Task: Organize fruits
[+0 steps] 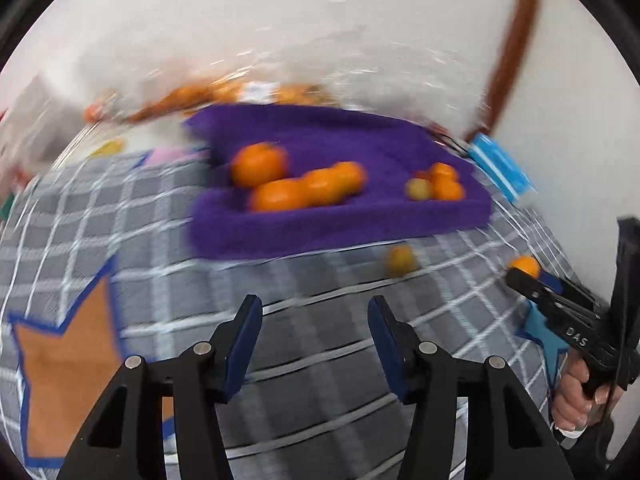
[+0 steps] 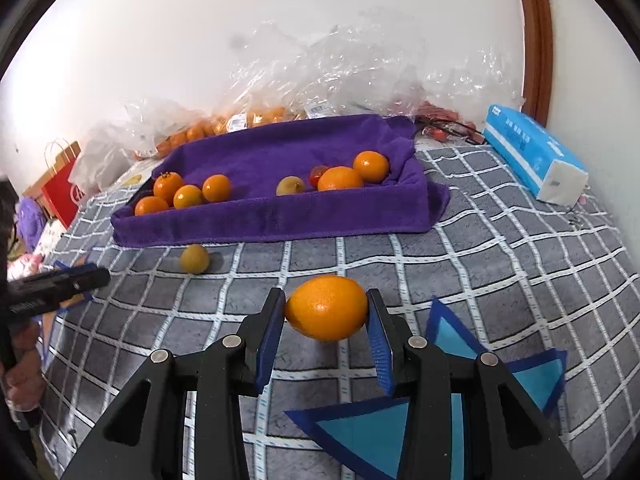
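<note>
A purple towel-lined tray (image 2: 260,220) (image 1: 320,232) lies on the grey checked bedspread. On its left side lie several oranges (image 2: 188,196). On its right are two oranges (image 2: 340,178), a yellowish fruit (image 2: 290,186) and a small red one (image 2: 318,174). A loose yellow fruit (image 2: 195,259) (image 1: 400,260) lies on the bedspread just in front of the tray. My right gripper (image 2: 326,312) is shut on an orange (image 2: 326,308) (image 1: 526,266), held above the bedspread short of the tray. My left gripper (image 1: 316,316) is open with nothing between its fingers; this view is blurred.
Clear plastic bags (image 2: 248,116) with more oranges are piled against the wall behind the tray. A blue tissue pack (image 2: 532,152) lies at the back right and a red paper bag (image 2: 60,192) stands at the left. A person's hand (image 1: 576,400) grips the right tool.
</note>
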